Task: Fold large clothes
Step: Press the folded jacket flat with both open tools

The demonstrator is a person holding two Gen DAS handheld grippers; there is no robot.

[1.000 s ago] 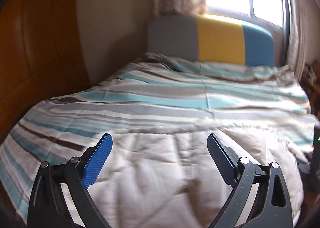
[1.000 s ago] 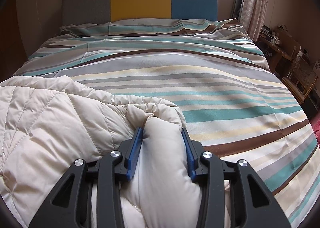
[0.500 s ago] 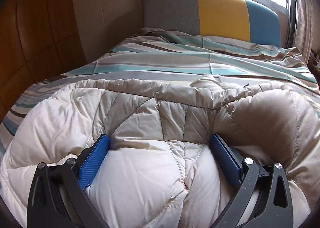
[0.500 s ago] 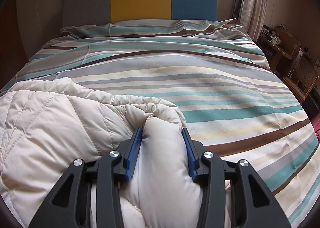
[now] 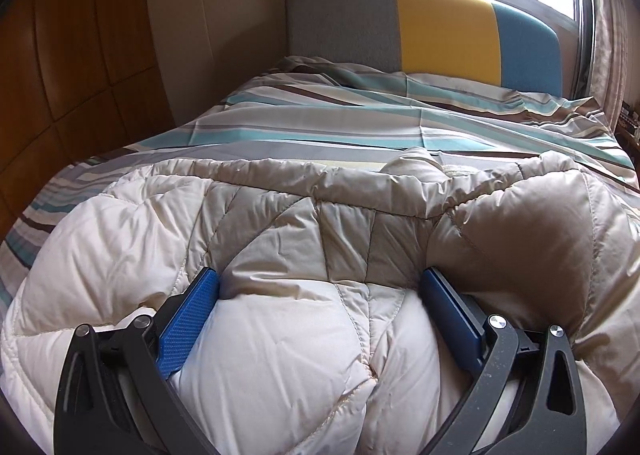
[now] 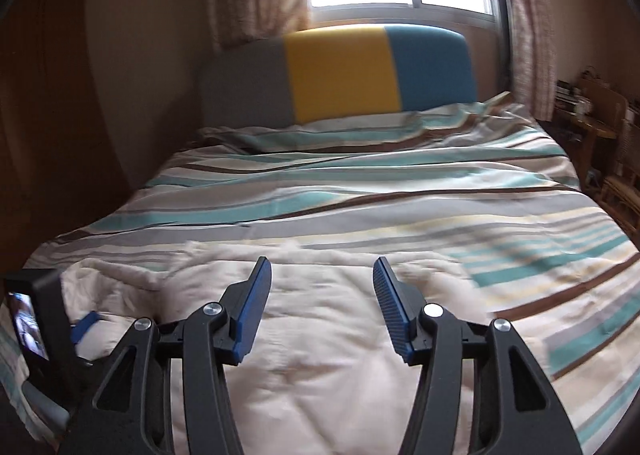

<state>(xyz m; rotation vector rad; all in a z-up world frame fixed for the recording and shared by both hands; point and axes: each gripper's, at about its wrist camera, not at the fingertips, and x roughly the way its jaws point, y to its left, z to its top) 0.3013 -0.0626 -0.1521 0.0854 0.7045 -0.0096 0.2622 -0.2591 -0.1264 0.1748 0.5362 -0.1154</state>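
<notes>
A cream quilted down jacket (image 5: 280, 355) lies bunched on the near end of the bed. My left gripper (image 5: 320, 279) is pressed down into it with its jaws at their widest. A puffy bulge of the jacket swells between the blue pads (image 5: 188, 319), which do not pinch it. In the right wrist view the jacket (image 6: 328, 355) lies below my right gripper (image 6: 322, 265). Its jaws are opening, nothing sits between them, and it hangs clear above the fabric. The left gripper's body (image 6: 36, 331) shows at the left edge.
The bed's striped cover (image 6: 360, 195) stretches back to a grey, yellow and blue headboard (image 6: 340, 71) under a bright window. A wooden wardrobe (image 5: 80, 55) lines the left side. Wooden furniture (image 6: 600, 123) with clutter stands at the right of the bed.
The left gripper has sunk from above the jacket down into it. The right gripper has let go of the jacket fold it pinched, widened its jaws and lifted back and up.
</notes>
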